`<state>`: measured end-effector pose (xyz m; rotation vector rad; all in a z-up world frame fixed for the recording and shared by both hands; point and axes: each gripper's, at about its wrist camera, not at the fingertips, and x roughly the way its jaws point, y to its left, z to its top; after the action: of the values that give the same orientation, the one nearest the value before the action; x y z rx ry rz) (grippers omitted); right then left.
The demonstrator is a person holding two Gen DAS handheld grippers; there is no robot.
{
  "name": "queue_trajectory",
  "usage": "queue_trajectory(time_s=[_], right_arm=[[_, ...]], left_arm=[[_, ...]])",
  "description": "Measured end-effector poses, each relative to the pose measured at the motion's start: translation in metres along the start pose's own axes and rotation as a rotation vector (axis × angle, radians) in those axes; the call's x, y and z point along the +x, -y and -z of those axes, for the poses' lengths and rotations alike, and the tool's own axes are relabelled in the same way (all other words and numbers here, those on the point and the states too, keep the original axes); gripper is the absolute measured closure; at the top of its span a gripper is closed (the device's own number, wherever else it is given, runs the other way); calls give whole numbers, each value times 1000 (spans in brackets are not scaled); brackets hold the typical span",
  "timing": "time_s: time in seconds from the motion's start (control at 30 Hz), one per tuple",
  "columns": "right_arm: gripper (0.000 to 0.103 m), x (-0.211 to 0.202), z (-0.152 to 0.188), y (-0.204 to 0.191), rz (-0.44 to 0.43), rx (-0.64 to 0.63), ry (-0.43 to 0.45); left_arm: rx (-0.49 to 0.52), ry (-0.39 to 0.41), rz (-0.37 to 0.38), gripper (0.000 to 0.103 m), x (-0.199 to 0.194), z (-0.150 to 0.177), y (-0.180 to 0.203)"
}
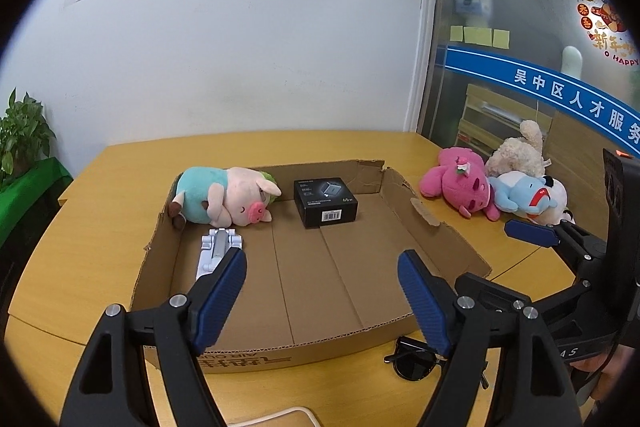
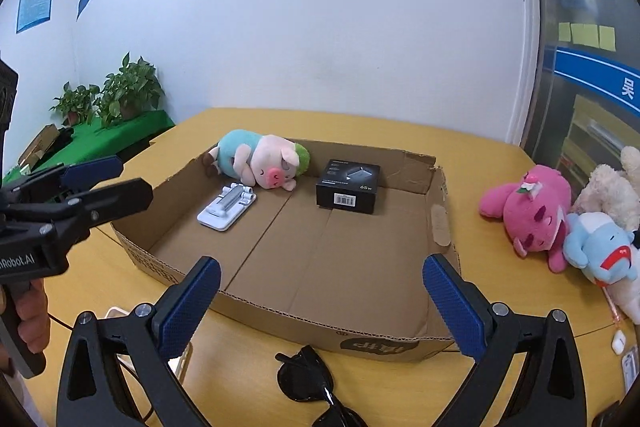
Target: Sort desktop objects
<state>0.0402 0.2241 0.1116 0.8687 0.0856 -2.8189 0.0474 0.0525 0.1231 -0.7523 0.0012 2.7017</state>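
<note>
Jaws gape on both ribbed-pad grippers; corrugated cardboard tray (image 2: 440, 211) holds plush pig (image 2: 264, 163).

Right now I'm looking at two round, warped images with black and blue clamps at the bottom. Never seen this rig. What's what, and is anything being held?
No robot here: a person holds a trigger-style gripper in each hand, each with a fisheye camera looking along its jaws.

The left wrist view shows the left gripper at the bottom; the right wrist view shows the right gripper. Each also catches the other at its edge. Both stand open with nothing between the jaws.

On the yellow table sits a shallow cardboard box holding a pig plush, a black carton and a white phone stand. Outside it, to the right, lie a pink plush, a blue plush and a cream plush. Sunglasses lie in front of the box.
</note>
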Motion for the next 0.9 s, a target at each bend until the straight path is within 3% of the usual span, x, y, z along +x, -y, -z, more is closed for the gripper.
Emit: queue_trajectory(time_s=[0.43, 0.63, 0.9], right_arm=[[0, 11, 8, -3, 7, -23, -28], [0, 2, 34, 12, -40, -13, -41], [0, 25, 122, 44, -138, -12, -313]], left_arm=[[-5, -39, 29, 25, 13, 7, 1], [-33, -115, 81, 25, 30, 25, 5], [-64, -259, 185, 25, 61, 57, 19]])
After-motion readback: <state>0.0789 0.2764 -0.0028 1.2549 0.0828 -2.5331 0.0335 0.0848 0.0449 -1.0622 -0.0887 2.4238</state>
